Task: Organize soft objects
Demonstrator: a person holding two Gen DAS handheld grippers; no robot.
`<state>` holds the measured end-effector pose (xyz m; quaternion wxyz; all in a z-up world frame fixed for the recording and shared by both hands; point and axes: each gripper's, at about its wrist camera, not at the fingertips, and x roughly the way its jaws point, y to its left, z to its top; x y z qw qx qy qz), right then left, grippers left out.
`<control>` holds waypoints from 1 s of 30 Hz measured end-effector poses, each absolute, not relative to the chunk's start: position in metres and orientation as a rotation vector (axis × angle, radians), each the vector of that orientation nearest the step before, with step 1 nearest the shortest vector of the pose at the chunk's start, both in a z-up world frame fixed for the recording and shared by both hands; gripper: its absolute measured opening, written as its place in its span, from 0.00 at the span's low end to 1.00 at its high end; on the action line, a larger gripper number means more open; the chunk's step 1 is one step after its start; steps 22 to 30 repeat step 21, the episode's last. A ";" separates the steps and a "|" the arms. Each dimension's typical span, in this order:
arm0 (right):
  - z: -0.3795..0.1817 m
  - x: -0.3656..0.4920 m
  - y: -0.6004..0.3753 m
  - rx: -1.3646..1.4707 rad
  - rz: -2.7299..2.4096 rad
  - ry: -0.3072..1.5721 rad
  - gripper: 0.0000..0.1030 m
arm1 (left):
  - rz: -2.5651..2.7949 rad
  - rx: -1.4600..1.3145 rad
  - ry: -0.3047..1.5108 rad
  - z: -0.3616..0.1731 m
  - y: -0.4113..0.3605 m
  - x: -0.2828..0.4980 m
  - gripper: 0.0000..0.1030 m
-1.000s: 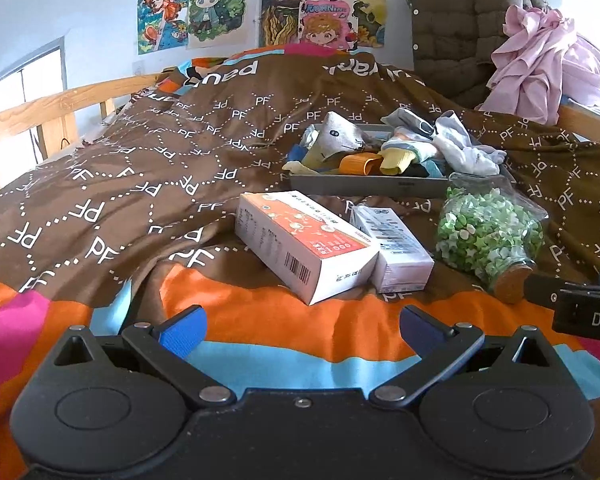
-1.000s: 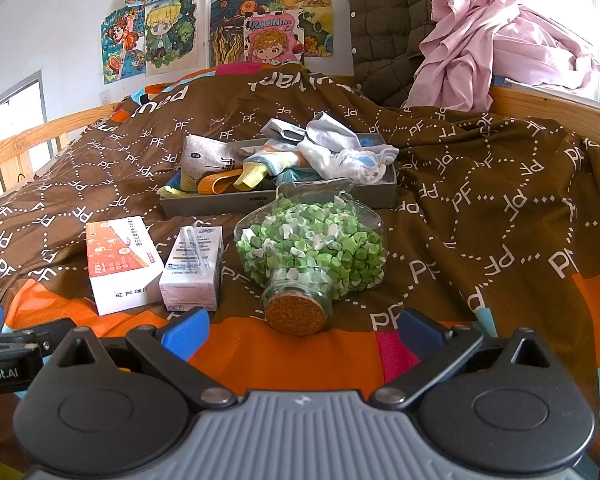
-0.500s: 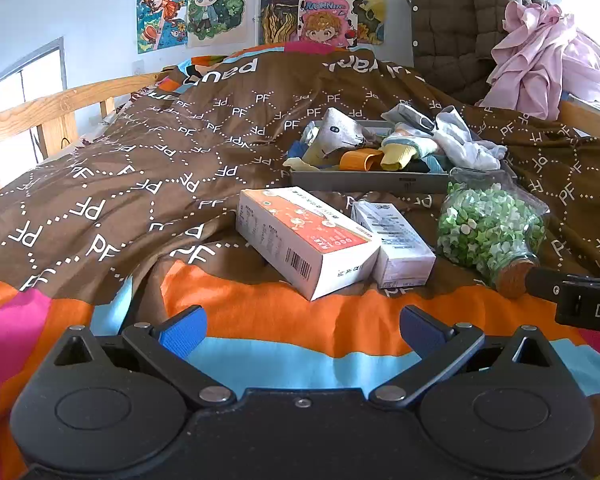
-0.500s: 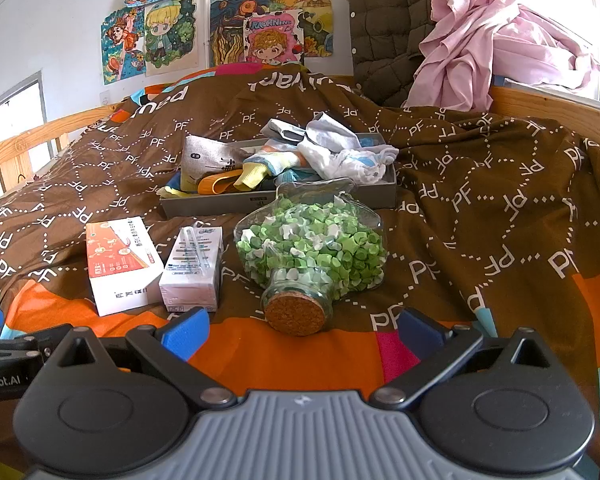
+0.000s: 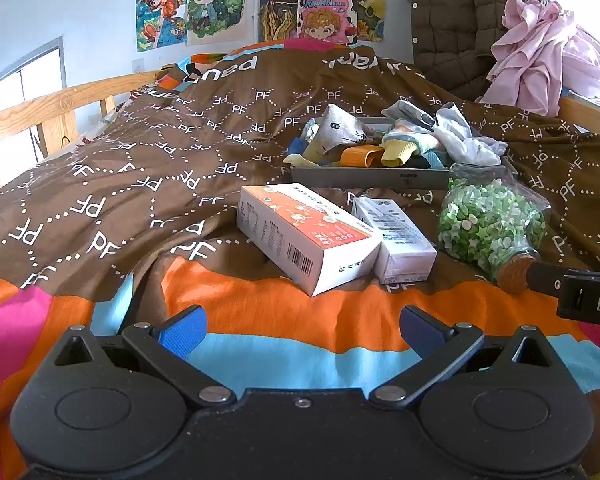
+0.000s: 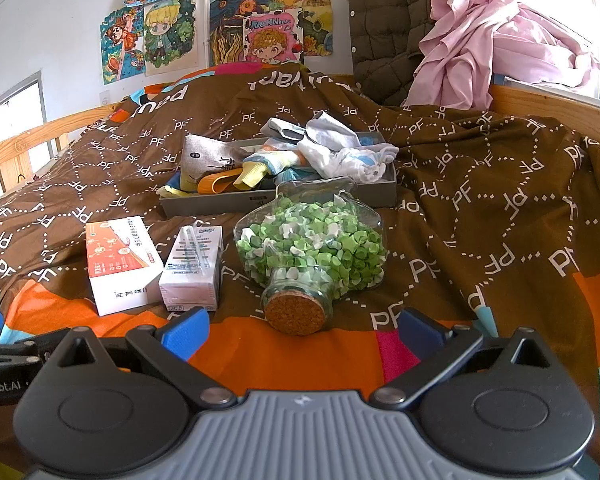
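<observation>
A grey tray [image 5: 367, 178] [image 6: 204, 205] lies on the bed and holds a heap of socks [image 5: 403, 148] [image 6: 327, 152], white, yellow, orange and grey. My left gripper [image 5: 301, 330] hovers open over the orange stripe of the cover, well short of the tray. To its right, my right gripper [image 6: 301, 330] is open too, just behind the cork of a glass jar [image 6: 309, 246] [image 5: 489, 224] full of green paper stars. Neither gripper holds anything.
An orange and white box [image 5: 305, 236] [image 6: 118, 262] and a small white carton [image 5: 395, 240] [image 6: 194, 266] lie between the grippers and the tray. Wooden bed rails [image 5: 40, 108] run along the left. A brown jacket [image 6: 387, 28] and pink cloth [image 6: 499, 44] hang at the back right.
The left gripper has drifted slightly, so the boxes and tray sit a little lower and nearer in its view. The right gripper's view is nearly unchanged. Both stay open.
</observation>
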<state>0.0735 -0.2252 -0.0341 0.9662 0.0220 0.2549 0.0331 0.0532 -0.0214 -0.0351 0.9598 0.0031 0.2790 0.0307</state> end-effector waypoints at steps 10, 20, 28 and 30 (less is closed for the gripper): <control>-0.036 0.074 -0.224 0.046 0.069 0.517 1.00 | 0.061 0.009 0.568 -0.035 -0.022 0.053 0.99; -0.037 0.074 -0.223 0.046 0.071 0.519 1.00 | 0.053 0.021 0.562 -0.035 -0.023 0.051 0.99; -0.037 0.074 -0.223 0.046 0.071 0.519 1.00 | 0.054 0.020 0.563 -0.035 -0.023 0.051 0.99; -0.037 0.074 -0.223 0.046 0.071 0.519 1.00 | 0.054 0.020 0.563 -0.035 -0.023 0.051 0.99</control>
